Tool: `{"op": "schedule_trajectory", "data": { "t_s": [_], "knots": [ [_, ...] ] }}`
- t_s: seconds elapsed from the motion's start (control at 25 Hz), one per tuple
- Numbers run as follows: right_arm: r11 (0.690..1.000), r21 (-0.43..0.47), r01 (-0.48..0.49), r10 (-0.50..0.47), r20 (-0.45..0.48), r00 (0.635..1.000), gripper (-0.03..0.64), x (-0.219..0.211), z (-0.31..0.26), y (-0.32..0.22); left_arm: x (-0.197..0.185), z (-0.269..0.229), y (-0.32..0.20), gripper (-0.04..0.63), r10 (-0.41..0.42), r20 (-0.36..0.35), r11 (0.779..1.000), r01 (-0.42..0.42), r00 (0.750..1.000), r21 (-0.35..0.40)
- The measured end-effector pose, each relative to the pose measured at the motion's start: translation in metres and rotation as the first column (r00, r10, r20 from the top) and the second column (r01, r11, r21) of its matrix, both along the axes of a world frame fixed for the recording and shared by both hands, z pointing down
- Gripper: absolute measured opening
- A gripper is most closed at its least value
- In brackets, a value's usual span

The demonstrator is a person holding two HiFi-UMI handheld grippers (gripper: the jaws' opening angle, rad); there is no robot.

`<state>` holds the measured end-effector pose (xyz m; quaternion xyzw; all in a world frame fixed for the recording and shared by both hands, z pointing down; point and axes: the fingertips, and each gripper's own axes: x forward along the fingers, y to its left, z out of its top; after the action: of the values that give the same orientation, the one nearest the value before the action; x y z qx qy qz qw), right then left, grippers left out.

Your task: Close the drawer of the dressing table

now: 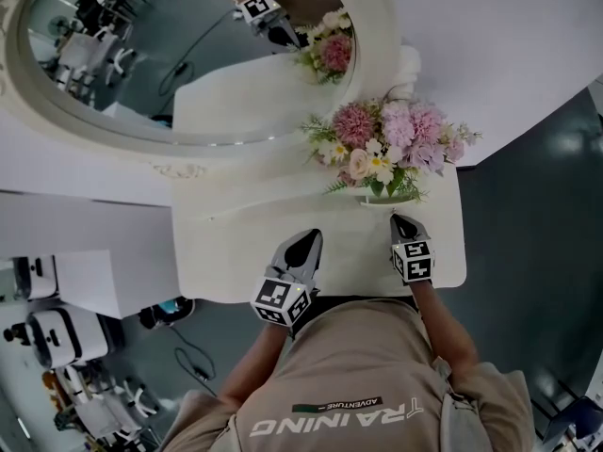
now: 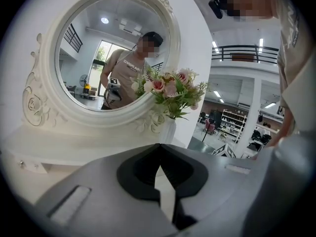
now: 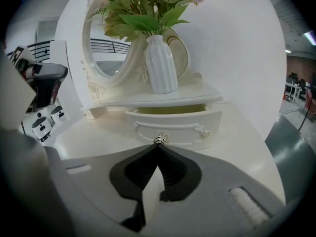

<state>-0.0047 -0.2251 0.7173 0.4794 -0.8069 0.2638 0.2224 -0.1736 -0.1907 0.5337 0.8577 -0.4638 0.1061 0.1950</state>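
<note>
Both our left gripper [image 2: 159, 146] and right gripper [image 3: 159, 145] sit pinched together, empty. The ajar drawer [image 3: 170, 125] by the tabletop's [image 3: 94, 132] back edge needs, we judge, a straight push

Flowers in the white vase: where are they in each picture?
Head view: the flowers sit right of the middle, just below the mirror.
Left gripper view: in the middle, in front of the mirror's right edge.
Right gripper view: top middle, in the vase above the open drawer.
Shared landmark: the round white mirror, next to the flowers every time.
</note>
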Motion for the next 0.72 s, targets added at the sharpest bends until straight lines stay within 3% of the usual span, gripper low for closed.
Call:
{"op": "schedule_trajectory", "data": {
  "t_s": [0.72],
  "knots": [
    [1.0, 0.016, 0.021, -0.021, -0.012, 1.0, 0.003, -0.003, 0.0, -0.029, -0.007, 0.0, 0.009, 0.015, -0.039, 0.005, 0.999, 0.039, 0.999, -0.001]
  ]
}}
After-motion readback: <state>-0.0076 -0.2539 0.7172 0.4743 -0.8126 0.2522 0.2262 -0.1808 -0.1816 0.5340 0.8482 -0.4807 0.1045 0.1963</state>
